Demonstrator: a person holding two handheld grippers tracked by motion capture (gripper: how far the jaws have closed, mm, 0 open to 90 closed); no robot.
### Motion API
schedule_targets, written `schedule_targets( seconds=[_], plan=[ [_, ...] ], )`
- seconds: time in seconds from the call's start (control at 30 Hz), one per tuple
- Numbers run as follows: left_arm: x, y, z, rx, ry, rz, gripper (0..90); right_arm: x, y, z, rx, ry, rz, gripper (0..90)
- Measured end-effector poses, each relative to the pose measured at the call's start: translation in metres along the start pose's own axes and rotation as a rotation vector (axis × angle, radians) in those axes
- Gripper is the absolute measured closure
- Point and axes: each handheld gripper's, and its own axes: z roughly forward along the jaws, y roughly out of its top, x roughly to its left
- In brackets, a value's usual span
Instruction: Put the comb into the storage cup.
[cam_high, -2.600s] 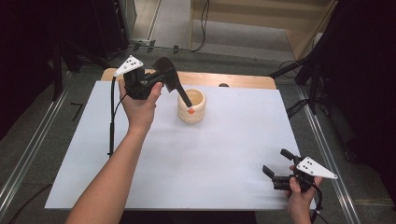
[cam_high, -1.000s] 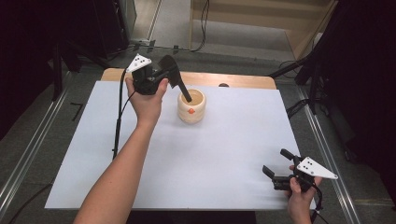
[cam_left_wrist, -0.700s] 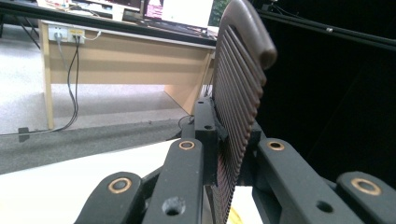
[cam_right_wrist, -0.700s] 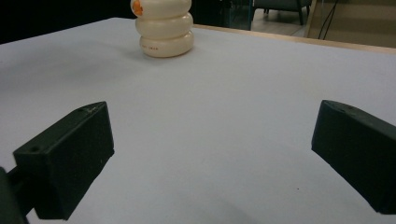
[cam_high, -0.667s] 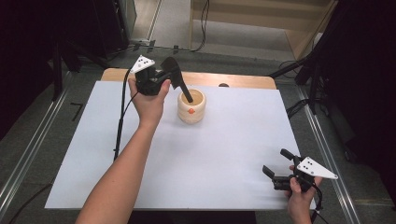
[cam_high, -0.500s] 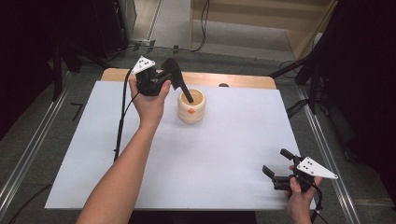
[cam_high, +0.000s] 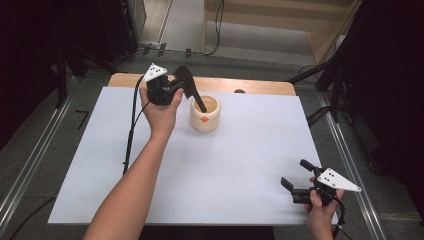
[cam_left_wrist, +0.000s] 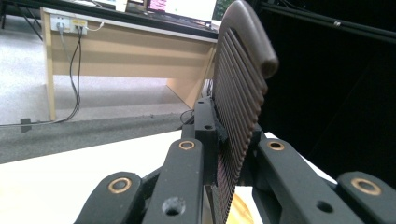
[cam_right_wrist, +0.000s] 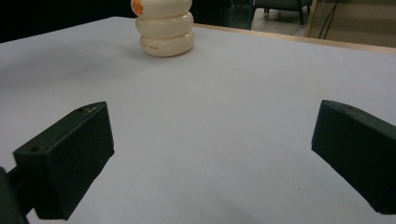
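Note:
A cream ringed cup with an orange mark stands at the back middle of the white table; it also shows far off as the cup. My left gripper is shut on a dark ribbed comb, held just left of the cup and above it. The comb's thin lower end slants down into the cup's mouth. Up close, the comb stands between the jaws of my left gripper. My right gripper rests near the front right corner, open, nothing between its jaws.
The white sheet covers the table, with a wooden strip along its back edge. A black cable trails from the left gripper down the left side. A wooden desk stands beyond on the floor.
The left gripper has drifted slightly right and toward the back with the comb still in it, its lower end staying at the cup. The right gripper has not moved.

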Motion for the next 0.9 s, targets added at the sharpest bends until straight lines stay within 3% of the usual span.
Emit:
schedule_targets(
  seconds=[0.9],
  plan=[
    [-0.001,-0.023,0.015,0.043,-0.002,-0.035,84.0,-0.001,0.0,0.0,-0.001,0.003,-0.001,0.0]
  ],
)
